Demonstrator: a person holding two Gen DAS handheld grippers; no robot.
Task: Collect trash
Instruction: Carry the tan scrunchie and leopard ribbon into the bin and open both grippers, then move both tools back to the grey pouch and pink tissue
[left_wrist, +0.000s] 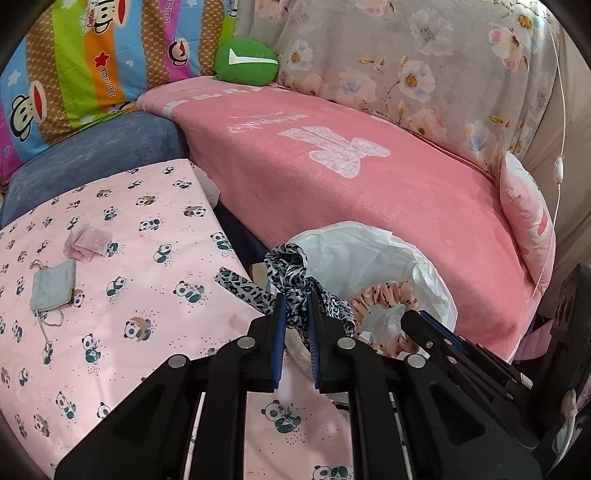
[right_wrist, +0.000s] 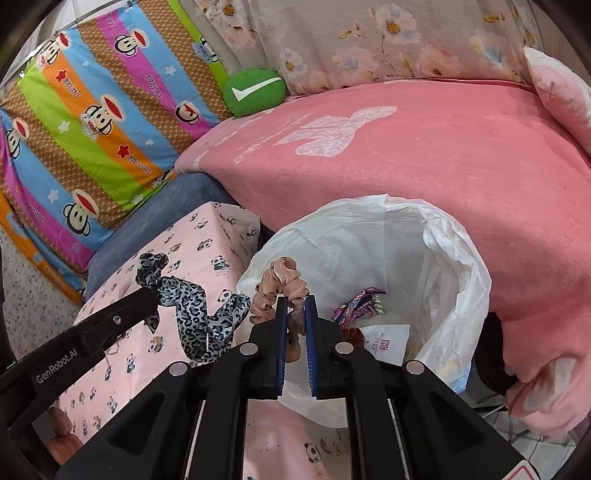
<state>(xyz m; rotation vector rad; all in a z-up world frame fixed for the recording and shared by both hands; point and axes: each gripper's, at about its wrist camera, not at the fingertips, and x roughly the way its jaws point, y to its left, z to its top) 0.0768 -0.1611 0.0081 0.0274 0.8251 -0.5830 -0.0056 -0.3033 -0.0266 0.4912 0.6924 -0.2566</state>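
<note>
Left wrist view shows your left gripper (left_wrist: 295, 295) clenched on a grey leopard-print scrunchie (left_wrist: 291, 273), whose knotted top stands above the fingertips while its tails trail down to the left onto the panda-print table (left_wrist: 122, 325). Just right of that gripper and past it sits the white trash bag (left_wrist: 373, 254), its mouth wide. Your right gripper (right_wrist: 294, 300) is clamped on a peach dotted scrunchie (right_wrist: 280, 284), held over the near left rim of the bag (right_wrist: 443, 258); the fabric loops up above the fingertips. Beyond and to the right of that gripper, inside the bag, lie a purple striped wrapper (right_wrist: 360, 301) and a white printed card (right_wrist: 388, 339). Far left of your left gripper, on the table, rest a small grey drawstring pouch (left_wrist: 53, 284) and, just beyond it, a folded pink cloth (left_wrist: 86, 243). Ahead of both grippers spreads a pink blanket (left_wrist: 351, 177), with a green checkmark cushion (left_wrist: 245, 59) at its far edge.
</note>
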